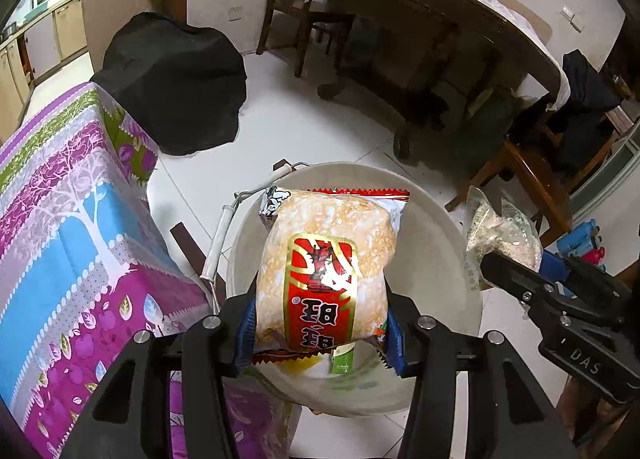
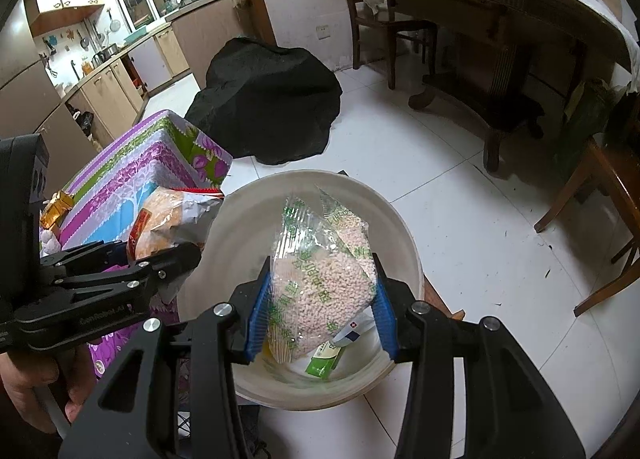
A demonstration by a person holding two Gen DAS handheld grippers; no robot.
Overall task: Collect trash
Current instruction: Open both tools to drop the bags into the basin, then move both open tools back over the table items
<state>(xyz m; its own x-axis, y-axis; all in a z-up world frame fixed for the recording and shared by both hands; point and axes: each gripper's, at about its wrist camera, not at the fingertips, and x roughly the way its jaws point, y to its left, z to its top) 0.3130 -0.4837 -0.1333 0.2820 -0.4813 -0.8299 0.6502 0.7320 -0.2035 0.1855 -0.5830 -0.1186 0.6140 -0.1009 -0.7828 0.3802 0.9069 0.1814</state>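
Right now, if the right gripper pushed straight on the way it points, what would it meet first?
Probably the green packet lying inside the white bucket, below the bag of pellets the right gripper holds; depth is unclear.

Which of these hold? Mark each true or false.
1. The left gripper clamps an orange snack bag. True.
2. The right gripper is empty. False: it grips a clear bag of pale pellets.
3. Both bags hang over the white bucket. True.
4. The bucket holds nothing. False: a green packet lies inside.
5. A black bundle sits on the floor beyond the bucket. True.
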